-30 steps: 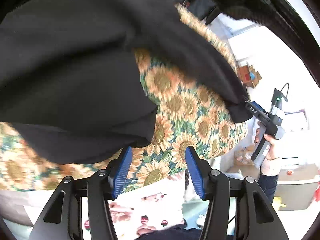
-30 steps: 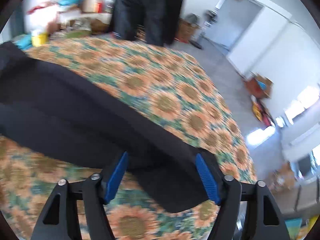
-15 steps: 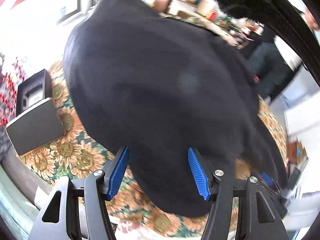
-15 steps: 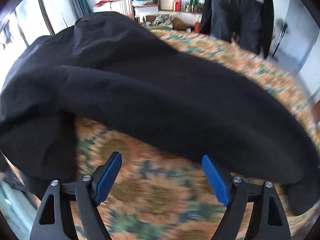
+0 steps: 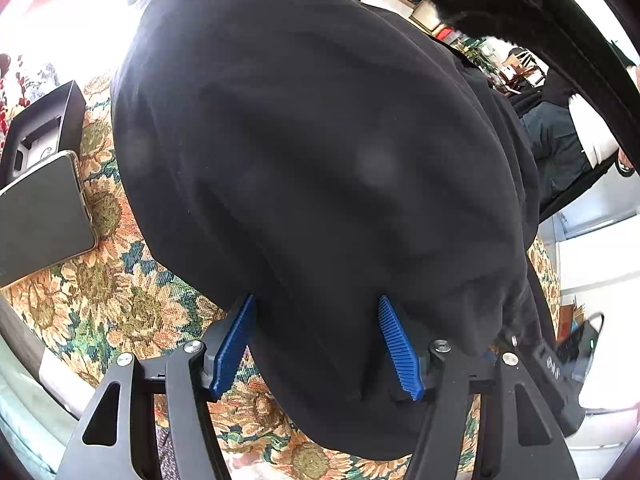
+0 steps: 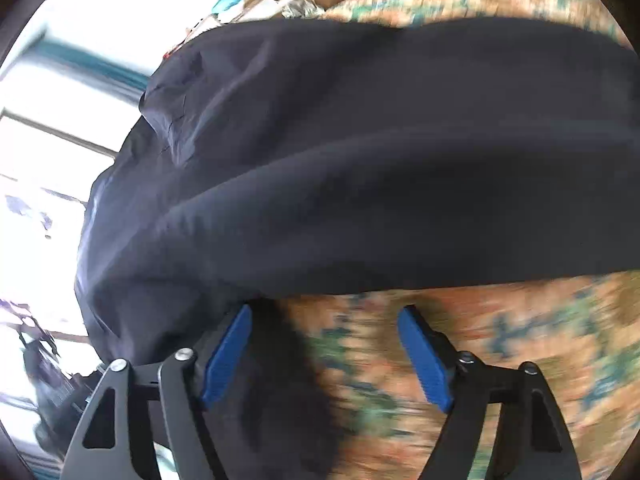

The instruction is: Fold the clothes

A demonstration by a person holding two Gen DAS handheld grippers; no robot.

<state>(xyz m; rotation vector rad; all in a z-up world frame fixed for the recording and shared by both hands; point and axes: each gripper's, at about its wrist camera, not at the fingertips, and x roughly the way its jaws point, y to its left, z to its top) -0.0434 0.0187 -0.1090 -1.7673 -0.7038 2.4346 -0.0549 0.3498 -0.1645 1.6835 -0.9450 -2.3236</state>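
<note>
Across the sunflower-print cloth [image 5: 120, 300] a black garment [image 5: 320, 160] lies spread, seemingly for folding. Left gripper [image 5: 316, 344] gapes wide around its six-o'clock hem, likely to pinch it; right gripper [image 6: 324, 356] stands wide, holding nothing.

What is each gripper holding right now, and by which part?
Nothing is held. The left gripper is open, with the black garment lying between its fingers unpinched. The right gripper is open beside the garment's edge.
</note>
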